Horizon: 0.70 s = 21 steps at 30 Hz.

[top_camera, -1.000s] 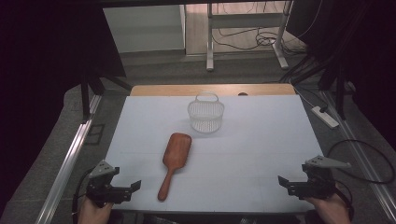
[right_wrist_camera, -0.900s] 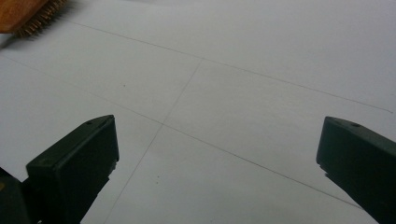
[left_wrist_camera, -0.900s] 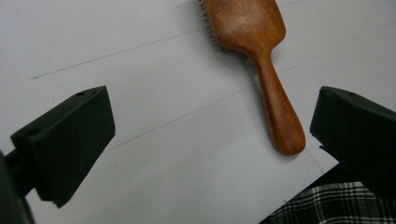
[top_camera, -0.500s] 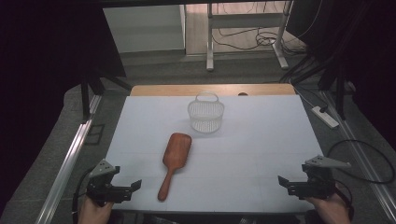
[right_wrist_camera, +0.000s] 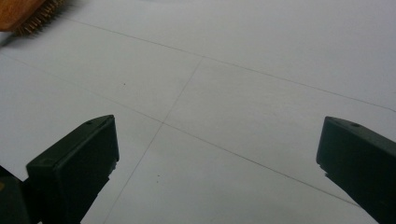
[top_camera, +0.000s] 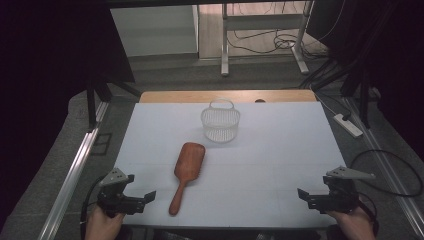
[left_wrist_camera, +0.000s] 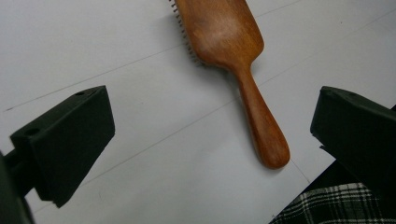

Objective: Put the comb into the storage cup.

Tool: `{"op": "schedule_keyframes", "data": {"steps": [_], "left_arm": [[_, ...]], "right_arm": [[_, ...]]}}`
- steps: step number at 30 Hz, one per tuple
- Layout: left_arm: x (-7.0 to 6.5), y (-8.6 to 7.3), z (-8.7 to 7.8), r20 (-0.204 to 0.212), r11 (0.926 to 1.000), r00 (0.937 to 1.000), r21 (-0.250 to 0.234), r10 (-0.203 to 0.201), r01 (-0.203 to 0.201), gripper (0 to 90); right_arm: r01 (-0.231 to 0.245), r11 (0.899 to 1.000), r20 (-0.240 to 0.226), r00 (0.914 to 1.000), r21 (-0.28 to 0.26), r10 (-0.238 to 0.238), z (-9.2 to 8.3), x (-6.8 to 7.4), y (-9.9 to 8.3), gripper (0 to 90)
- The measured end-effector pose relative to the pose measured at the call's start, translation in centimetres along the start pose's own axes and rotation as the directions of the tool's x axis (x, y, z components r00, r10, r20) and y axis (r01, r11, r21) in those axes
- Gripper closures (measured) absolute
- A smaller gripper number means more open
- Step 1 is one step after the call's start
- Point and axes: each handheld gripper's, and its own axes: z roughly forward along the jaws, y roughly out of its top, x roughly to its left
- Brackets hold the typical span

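**Both grippers idle at near edge, hairbrush untouched mid-worktop**

Left gripper sat at the near left corner of the worktop, held in a hand, jaws spread wide, nothing between them. Right gripper sat at the near right corner, also wide apart and empty, well away from everything. A bit of plaid fabric showed at the near edge in the left gripper view.

Just right of the left gripper and a little farther in lay the wooden hairbrush, flat on the worktop, handle pointing near, paddle head pointing far and slightly right. Bristles faced down; they peeked out under the head's edge in the left gripper view. In the right gripper view a corner of the head with bristles showed at far left, well off from its jaws.

Handling judgement: brush looked rigid, light, smooth varnished wood, so a bit slippery but not fragile. Handle was narrow and rounded, lying low on the surface. Best hold probably across the handle near the neck, where it's closer to the balance point; gripping the tail end could let the head swing down. Left gripper was nearest, its jaws wider apart than the handle.

Beyond the brush, farther in and slightly right, stood a small white mesh basket with an upright loop handle, apart from the brush. It looked light, likely to slide if bumped.
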Motion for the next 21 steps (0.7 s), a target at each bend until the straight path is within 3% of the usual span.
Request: {"op": "schedule_keyframes", "data": {"steps": [5,21], "left_arm": [[0.0,0.3,0.5,0.026,1.0,0.9997,0.008,-0.002,0.002,0.0],[-0.2,1.6,1.6,0.037,0.9991,0.9991,0.038,0.019,-0.02,0.0]], "right_arm": [[0.002,1.0,0.0,1.0,0.001,-0.002,0.0,0.0,0.0,0.0],[0.004,1.0,-0.005,1.0,0.002,-0.004,0.0,0.0,0.0,0.0]]}}
